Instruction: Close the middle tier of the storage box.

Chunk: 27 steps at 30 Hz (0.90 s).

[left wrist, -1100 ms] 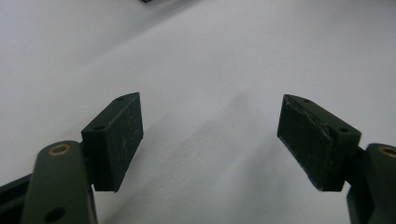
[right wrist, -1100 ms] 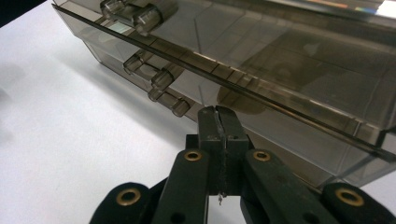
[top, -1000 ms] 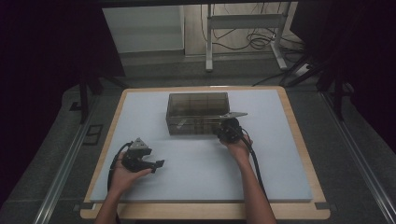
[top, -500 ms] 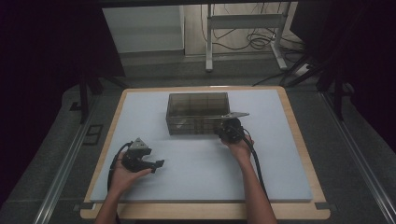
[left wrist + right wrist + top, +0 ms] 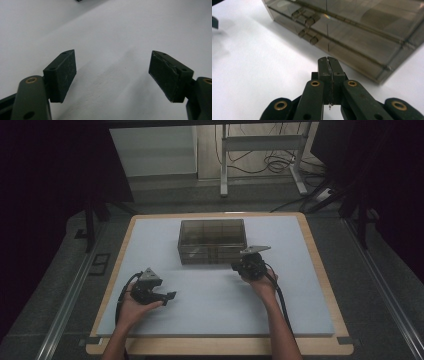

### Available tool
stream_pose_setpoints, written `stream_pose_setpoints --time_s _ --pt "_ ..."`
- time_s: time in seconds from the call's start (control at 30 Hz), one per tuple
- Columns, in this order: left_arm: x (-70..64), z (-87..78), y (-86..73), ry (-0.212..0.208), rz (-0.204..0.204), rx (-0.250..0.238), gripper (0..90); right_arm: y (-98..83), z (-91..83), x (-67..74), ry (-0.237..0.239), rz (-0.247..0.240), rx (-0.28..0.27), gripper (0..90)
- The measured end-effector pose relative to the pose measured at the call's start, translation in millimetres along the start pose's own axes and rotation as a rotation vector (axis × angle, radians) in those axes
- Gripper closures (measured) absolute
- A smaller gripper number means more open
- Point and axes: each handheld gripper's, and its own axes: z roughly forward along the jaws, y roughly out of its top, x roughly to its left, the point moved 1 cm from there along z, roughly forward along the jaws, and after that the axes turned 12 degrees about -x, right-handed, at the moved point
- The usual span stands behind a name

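Pale surface [image 5: 215,315] carries a smoky clear box [image 5: 212,241] toward 12 o'clock. Right tool [image 5: 329,62], jaws together, noses at its near side (latches there); left tool [image 5: 112,72] rests apart at 8 o'clock. Likely next: unlatching.

A smoky clear compartment box [image 5: 212,241] stands on the counter [image 5: 300,295] toward the far edge, the one obstacle. Bare surface lies open on its left, right and whole near side, between both grippers.
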Motion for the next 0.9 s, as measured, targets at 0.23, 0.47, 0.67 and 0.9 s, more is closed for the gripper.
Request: stream_pose_setpoints --time_s 0.23,0.47,0.67,0.9 --pt "-0.9 2.0 0.3 0.011 -0.003 -0.004 22.5 -10.6 -24.9 -4.0 0.009 -0.010 0.013 83.5" --pt "-2.0 3.6 0.8 0.018 0.008 0.006 22.5 -22.9 -49.9 -3.2 0.018 -0.055 0.032 64.4" --pt "-5.6 4.4 2.2 0.016 0.021 0.010 22.5 -40.8 -82.9 -7.7 0.005 -0.042 0.009 49.3" --pt "-6.9 5.1 3.3 0.018 0.027 0.009 22.0 -62.0 -109.5 -13.4 -0.034 -0.028 0.014 41.4"
